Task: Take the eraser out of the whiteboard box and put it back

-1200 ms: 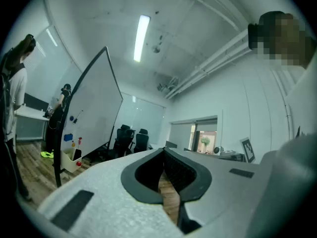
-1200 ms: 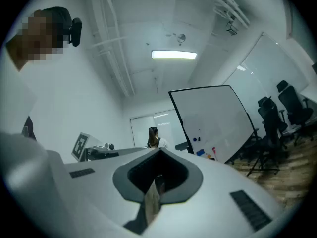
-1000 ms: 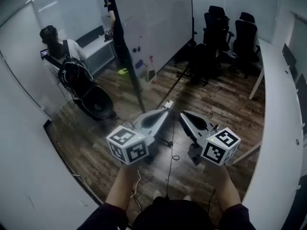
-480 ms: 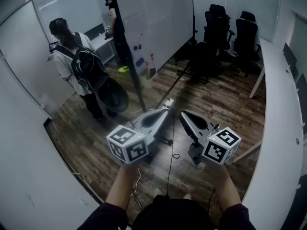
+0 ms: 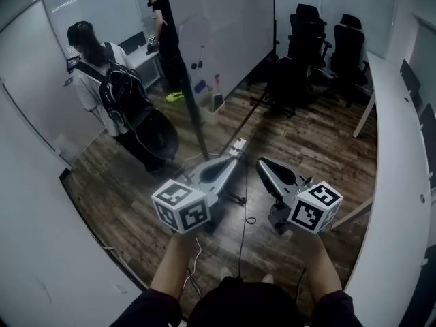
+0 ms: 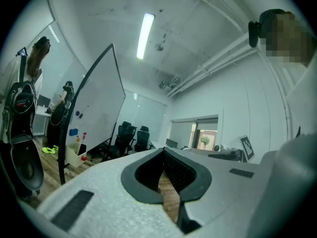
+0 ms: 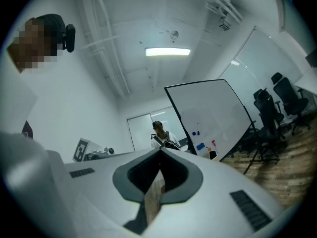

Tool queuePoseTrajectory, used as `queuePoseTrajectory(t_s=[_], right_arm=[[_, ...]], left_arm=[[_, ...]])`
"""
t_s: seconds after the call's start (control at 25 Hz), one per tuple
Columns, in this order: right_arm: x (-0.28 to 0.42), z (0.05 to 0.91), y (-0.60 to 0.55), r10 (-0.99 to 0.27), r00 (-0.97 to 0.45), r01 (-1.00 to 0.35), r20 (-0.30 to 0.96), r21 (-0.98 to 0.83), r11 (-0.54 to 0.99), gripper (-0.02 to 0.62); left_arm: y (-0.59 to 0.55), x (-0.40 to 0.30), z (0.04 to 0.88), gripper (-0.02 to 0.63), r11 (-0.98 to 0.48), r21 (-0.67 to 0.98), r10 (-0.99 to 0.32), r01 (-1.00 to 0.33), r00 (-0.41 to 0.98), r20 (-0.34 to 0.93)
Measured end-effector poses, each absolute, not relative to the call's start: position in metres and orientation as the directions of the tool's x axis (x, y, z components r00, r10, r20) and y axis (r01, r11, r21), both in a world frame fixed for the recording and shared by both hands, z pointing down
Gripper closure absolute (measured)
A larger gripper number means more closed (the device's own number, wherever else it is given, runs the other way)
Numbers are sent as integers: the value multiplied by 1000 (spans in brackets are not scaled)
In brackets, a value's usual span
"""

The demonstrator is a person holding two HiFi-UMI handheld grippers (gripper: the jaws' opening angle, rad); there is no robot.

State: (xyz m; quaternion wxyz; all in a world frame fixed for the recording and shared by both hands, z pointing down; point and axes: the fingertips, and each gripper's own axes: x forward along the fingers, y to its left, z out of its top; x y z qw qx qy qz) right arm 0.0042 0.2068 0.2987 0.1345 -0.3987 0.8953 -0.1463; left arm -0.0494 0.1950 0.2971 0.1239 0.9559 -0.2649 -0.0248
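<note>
A whiteboard (image 5: pixel 218 26) on a black stand rises ahead of me. A white box (image 5: pixel 216 103) sits low at its foot, and a small blue block (image 5: pixel 199 86), maybe the eraser, is just above it on the board. Both are far from my grippers. My left gripper (image 5: pixel 238 157) and right gripper (image 5: pixel 261 163) hover side by side over the wooden floor, both shut with nothing in them. The left gripper view shows its own tips (image 6: pixel 163 150) meeting, with the box (image 6: pixel 74 155) off to the left. In the right gripper view, the board (image 7: pixel 213 113) lies to the right of the tips (image 7: pixel 159 151).
A person with a black backpack (image 5: pixel 112 87) stands left of the board, and another person (image 5: pixel 163 33) is behind it. Black office chairs (image 5: pixel 320 53) crowd the far right. A white desk (image 5: pixel 402 182) runs along the right, a white wall (image 5: pixel 41 251) along the left. A cable (image 5: pixel 244 210) trails across the floor.
The person with the backpack has straightened up and stepped beside the board's stand. My two grippers have barely shifted and stay shut.
</note>
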Motion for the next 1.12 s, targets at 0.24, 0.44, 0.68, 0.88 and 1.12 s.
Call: queuePoseTrajectory(t_s=[0.24, 0.44, 0.68, 0.88, 1.12], right_arm=[[-22, 303, 190, -770, -628, -690, -112, -376, 618, 592], [-43, 308, 176, -787, -608, -708, -105, -377, 597, 592], [-56, 311, 166, -813, -574, -731, -99, -385, 563, 592], [-57, 317, 156, -823, -562, -740, -84, -392, 546, 592], [-49, 325, 133, -823, -563, -740, -75, -399, 542, 592]], left_arm=[[178, -76, 301, 601, -838, 261, -493, -479, 870, 13], [165, -95, 307, 601, -850, 266, -467, -454, 884, 17], [150, -108, 312, 601, -863, 267, -439, -430, 898, 29], [139, -109, 315, 601, -866, 277, -426, -417, 904, 29], [116, -103, 326, 601, -861, 291, -426, -418, 904, 39]])
